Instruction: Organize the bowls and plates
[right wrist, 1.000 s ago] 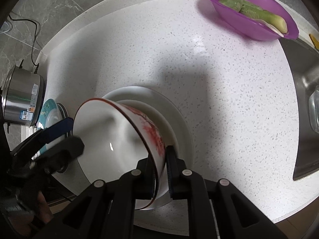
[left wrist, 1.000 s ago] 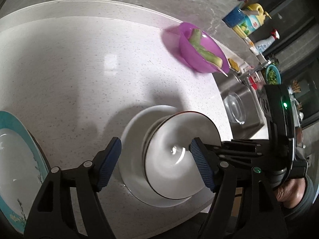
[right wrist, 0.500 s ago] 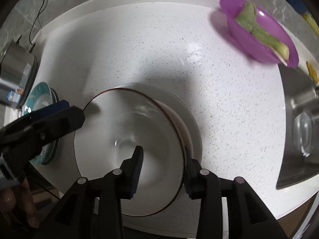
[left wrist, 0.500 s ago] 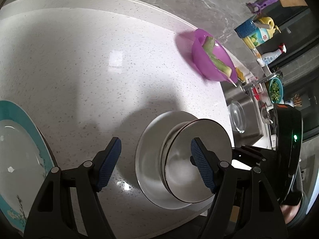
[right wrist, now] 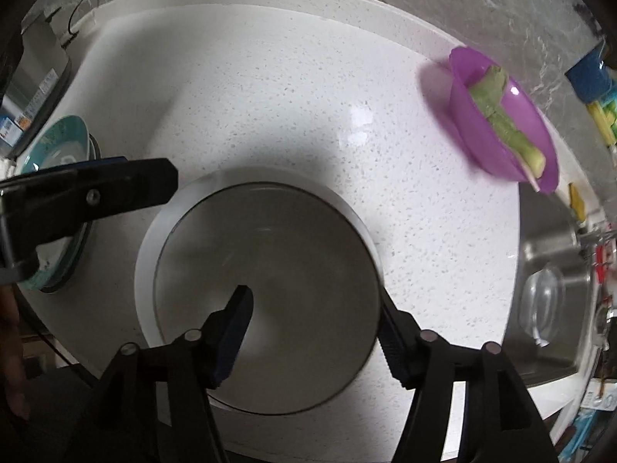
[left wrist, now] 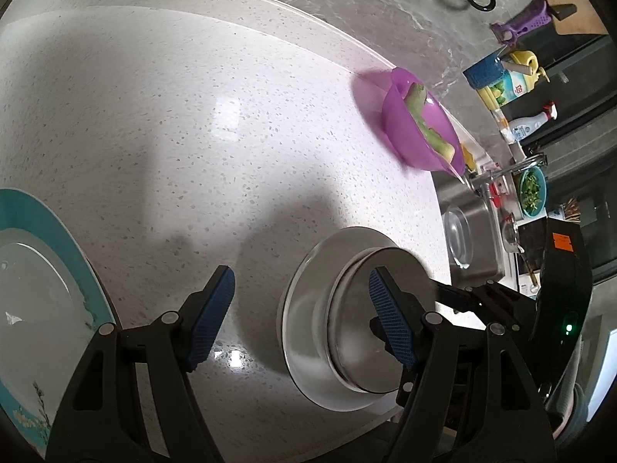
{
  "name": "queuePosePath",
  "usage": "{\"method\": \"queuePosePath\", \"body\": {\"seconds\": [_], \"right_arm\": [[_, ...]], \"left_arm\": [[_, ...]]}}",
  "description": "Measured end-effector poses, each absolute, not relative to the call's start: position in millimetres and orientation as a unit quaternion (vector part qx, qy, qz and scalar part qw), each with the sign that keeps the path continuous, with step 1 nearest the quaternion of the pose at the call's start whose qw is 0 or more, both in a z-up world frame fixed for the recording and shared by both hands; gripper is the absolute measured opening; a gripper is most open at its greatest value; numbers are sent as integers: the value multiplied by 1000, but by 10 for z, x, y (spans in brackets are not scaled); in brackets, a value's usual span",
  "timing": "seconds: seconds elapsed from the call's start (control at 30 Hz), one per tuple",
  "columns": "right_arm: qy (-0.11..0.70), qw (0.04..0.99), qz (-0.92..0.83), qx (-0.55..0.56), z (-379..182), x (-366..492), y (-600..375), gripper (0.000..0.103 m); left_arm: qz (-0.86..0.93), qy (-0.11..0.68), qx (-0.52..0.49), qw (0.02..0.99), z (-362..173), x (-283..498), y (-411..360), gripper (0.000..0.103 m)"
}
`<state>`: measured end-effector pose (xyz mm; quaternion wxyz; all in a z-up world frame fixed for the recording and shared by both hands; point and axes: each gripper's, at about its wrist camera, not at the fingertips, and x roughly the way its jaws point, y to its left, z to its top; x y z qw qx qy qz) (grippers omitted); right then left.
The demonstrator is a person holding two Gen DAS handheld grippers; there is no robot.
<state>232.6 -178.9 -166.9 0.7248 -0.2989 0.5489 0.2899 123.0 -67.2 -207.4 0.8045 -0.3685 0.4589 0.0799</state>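
Observation:
A white bowl with a dark rim (right wrist: 277, 270) sits upright inside a larger white bowl (right wrist: 154, 231) near the counter's front edge; both also show in the left wrist view, the inner bowl (left wrist: 354, 328) and the outer bowl (left wrist: 304, 308). My right gripper (right wrist: 312, 332) is open, its jaws straddling the inner bowl's near rim without gripping it. My left gripper (left wrist: 300, 320) is open and empty, left of the bowls. A teal-rimmed plate (left wrist: 46, 270) lies at the far left and also shows in the right wrist view (right wrist: 58, 146).
A purple bowl with green vegetable pieces (left wrist: 420, 131) stands at the back right by the sink (right wrist: 547, 277). A glass lid (left wrist: 459, 239) lies in the sink. Bottles (left wrist: 505, 85) stand behind it. A steel pot (right wrist: 34, 77) stands at the far left.
My right gripper let go of the tilted bowl and opened wide; the bowl now rests level in the larger bowl. My left gripper drew back to the left.

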Motion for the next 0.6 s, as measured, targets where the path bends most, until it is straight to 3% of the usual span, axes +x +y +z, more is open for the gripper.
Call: {"method": "queuePosePath", "body": {"seconds": [0.23, 0.53, 0.57, 0.6], "right_arm": [[561, 729, 308, -242, -1477, 2388, -1862, 65], [560, 746, 356, -60, -1115, 2928, -2738, 65], [564, 745, 351, -57, -1152, 2969, -2810, 63], [570, 742, 348, -53, -1209, 3003, -2873, 54]], "left_arm": [[73, 462, -354, 810, -2042, 1176, -737, 71], [77, 504, -282, 812, -2066, 968, -811, 71], [72, 513, -280, 808, -2088, 950, -810, 71], [74, 518, -278, 806, -2098, 941, -808, 71]]}}
